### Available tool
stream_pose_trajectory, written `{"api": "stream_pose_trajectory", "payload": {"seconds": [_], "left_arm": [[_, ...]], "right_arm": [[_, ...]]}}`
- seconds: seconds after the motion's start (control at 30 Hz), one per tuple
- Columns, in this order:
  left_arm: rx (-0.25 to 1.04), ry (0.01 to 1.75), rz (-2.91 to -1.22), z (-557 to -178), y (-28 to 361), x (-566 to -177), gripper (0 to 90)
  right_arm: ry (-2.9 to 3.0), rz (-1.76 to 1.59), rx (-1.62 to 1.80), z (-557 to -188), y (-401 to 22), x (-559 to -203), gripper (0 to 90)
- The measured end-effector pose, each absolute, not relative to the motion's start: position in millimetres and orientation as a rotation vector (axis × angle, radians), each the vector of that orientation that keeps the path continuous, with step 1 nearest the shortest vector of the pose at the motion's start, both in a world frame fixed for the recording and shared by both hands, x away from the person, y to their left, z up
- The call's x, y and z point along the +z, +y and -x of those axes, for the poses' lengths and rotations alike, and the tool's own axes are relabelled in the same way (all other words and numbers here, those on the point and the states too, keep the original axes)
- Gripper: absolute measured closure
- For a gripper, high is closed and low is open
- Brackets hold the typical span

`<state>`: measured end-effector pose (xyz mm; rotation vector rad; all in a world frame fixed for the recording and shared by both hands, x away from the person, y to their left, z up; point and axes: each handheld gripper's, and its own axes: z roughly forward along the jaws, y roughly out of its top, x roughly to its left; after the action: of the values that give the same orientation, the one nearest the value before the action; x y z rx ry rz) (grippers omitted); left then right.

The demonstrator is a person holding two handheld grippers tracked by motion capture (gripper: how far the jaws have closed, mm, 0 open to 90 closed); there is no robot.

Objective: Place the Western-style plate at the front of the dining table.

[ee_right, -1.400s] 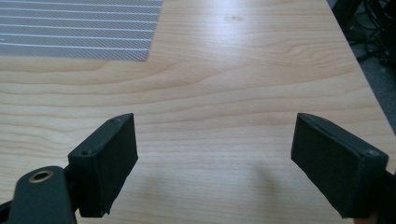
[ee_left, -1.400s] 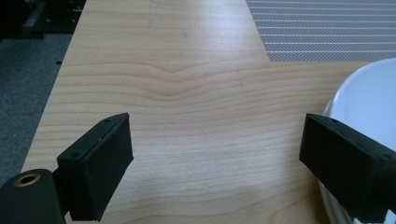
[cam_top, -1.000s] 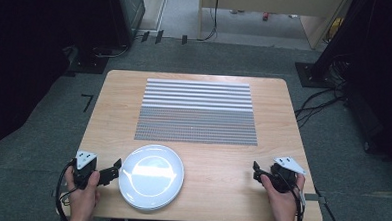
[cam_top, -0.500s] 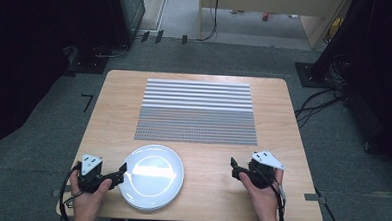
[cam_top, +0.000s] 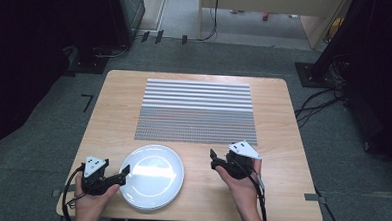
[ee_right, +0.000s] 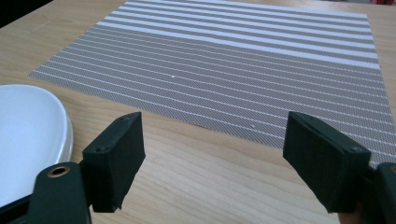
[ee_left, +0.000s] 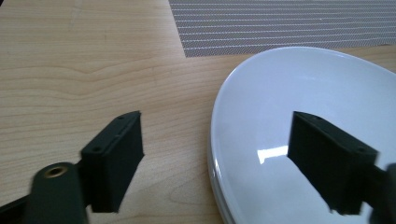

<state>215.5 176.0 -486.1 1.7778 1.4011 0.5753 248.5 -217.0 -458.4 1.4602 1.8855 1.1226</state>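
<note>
While my left gripper (ee_left: 212, 158) has just been closing, jaws apart astride the white plate's (cam_top: 152, 176) left rim, my right gripper (cam_top: 213, 159) hovers open at lower right.

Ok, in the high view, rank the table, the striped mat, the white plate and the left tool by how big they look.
1. Table, largest; it carries the rest.
2. Striped mat.
3. White plate, well under the mat's area.
4. Left tool, smallest, its jaws either side of the plate's rim, not pressing, having just been closing.
</note>
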Motion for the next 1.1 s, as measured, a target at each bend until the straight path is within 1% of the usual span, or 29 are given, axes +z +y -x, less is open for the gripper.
{"api": "stream_pose_trajectory", "payload": {"seconds": [0.13,0.23,0.4,0.5,0.53,0.57,0.63,0.7,0.77,0.93,1.1], "left_arm": [[0.567,1.386,-1.796,-216,174,-488,30.3],[0.535,1.374,-1.803,-216,174,-490,34.7],[0.502,1.352,-1.819,-217,174,-491,46.0],[0.477,1.339,-1.827,-217,173,-493,51.5],[0.471,1.334,-1.833,-217,173,-493,55.4],[0.474,1.336,-1.836,-217,173,-493,57.3],[0.463,1.343,-1.828,-218,174,-494,60.8],[0.445,1.353,-1.813,-219,177,-494,63.9],[0.436,1.355,-1.809,-219,179,-494,66.1],[0.451,1.354,-1.819,-219,179,-494,69.4],[0.445,1.357,-1.812,-219,180,-494,71.5]], "right_arm": [[1.894,-1.447,1.116,-252,-206,-455,23.3],[1.907,-1.435,1.126,-255,-193,-452,26.0],[1.917,-1.452,1.119,-253,-184,-456,30.0],[1.919,-1.464,1.127,-250,-183,-461,35.0],[1.923,-1.465,1.128,-250,-183,-462,36.5],[1.935,-1.468,1.135,-250,-183,-463,38.3],[1.947,-1.469,1.164,-248,-183,-465,45.1],[1.965,-1.459,1.187,-245,-180,-467,49.4],[1.974,-1.445,1.210,-243,-177,-468,51.5],[2.004,-1.420,1.263,-240,-170,-472,53.5],[2.054,-1.497,1.266,-239,-168,-478,60.2]]}}
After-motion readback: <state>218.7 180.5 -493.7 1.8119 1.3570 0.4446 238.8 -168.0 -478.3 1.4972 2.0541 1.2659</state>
